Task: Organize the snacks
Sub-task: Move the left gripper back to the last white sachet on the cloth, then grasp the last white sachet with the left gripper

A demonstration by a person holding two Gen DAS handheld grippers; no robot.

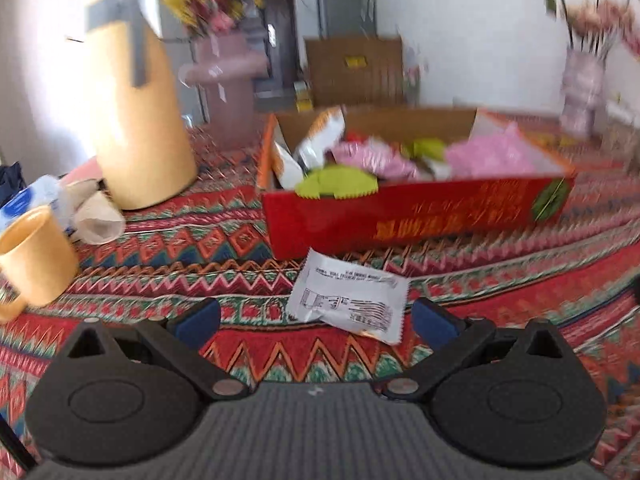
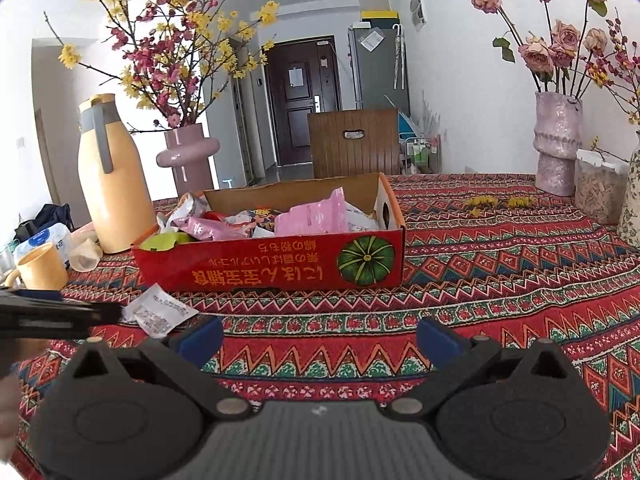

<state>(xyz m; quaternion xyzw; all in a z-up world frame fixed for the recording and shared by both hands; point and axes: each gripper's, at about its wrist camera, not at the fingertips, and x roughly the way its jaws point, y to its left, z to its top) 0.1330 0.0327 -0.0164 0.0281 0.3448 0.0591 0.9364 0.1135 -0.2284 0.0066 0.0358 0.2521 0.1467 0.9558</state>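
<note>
While the left gripper [image 1: 316,322] hangs wide open and holds nothing, a white snack packet [image 1: 348,300] lies on the patterned tablecloth [image 1: 520,272] just past its tips, right in front of the red box [image 1: 400,220] full of snacks. Only the right wrist view shows the right gripper [image 2: 318,338], also wide open and holding nothing, and the green pumpkin picture [image 2: 366,260] on the box. That view also shows the left gripper from the side, near the packet.
</note>
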